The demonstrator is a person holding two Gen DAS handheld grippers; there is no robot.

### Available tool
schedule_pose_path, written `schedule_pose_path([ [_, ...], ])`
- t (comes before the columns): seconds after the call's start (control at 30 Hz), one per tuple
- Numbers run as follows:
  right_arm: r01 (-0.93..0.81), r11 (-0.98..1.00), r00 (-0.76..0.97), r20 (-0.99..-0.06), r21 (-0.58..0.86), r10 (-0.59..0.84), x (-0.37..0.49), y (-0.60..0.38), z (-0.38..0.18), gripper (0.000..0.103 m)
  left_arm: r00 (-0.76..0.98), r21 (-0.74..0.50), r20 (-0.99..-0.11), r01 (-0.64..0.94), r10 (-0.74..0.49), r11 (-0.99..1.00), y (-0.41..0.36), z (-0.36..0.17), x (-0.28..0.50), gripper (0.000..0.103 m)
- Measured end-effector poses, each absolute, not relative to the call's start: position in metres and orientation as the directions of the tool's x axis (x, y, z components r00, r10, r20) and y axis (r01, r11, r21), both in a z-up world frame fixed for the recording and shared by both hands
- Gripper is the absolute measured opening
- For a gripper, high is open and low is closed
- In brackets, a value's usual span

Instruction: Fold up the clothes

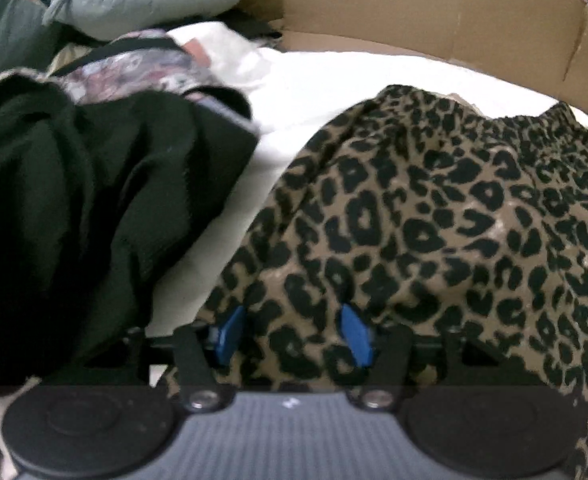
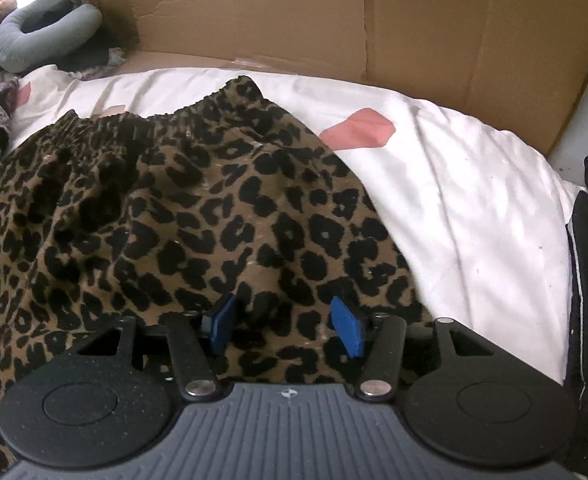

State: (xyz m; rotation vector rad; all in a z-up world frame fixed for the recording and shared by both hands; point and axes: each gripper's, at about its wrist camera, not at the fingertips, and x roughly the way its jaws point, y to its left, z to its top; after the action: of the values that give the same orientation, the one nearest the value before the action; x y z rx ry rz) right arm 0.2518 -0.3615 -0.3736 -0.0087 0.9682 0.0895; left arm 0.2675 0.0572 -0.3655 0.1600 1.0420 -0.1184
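A leopard-print skirt (image 2: pixel 198 208) lies spread over the white sheet (image 2: pixel 473 200), filling the middle and left of the right wrist view, its gathered waistband (image 2: pixel 182 114) toward the cardboard wall (image 2: pixel 333 20) at the top. The left gripper (image 1: pixel 292 334) and right gripper (image 2: pixel 286 328) both stand spread above the near fabric, their pads pinching nothing. The cloth looks thin, light and limp, likely to slide and bunch, so the near hem corners seem the best places to pinch.
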Motion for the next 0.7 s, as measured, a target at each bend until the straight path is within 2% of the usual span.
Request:
schedule_pose_path([
  [0.13, -0.054, 0.997, 0.560, -0.828, -0.062, -0.021, 0.256, -0.365, -0.373, 0.059, 0.492, 0.097, -0.870, 0.137, 0.017, 0.986, 0.077, -0.365, 0.258, 0.056],
  [0.27, -0.023, 0.999, 0.543, -0.839, -0.046, -0.026, 0.261, -0.377, -0.371, 0.058, 0.480, 0.099, -0.876, 0.106, 0.037, 0.989, 0.098, -0.361, 0.247, 0.056],
  [0.37, -0.038, 0.996, 0.539, -0.841, -0.080, -0.047, 0.263, -0.373, -0.371, 0.058, 0.476, 0.094, -0.878, 0.079, 0.045, 0.992, 0.114, -0.358, 0.237, 0.048],
  [0.47, 0.007, 0.996, 0.533, -0.842, -0.091, -0.081, 0.263, -0.377, -0.369, 0.058, 0.490, 0.061, -0.871, 0.039, 0.034, 0.997, 0.130, -0.349, 0.224, 0.046],
  [0.7, 0.073, 0.997, 0.549, -0.834, -0.020, -0.057, 0.249, -0.387, -0.351, 0.058, 0.522, 0.028, -0.852, -0.033, 0.041, 0.999, 0.157, -0.339, 0.199, 0.045],
])
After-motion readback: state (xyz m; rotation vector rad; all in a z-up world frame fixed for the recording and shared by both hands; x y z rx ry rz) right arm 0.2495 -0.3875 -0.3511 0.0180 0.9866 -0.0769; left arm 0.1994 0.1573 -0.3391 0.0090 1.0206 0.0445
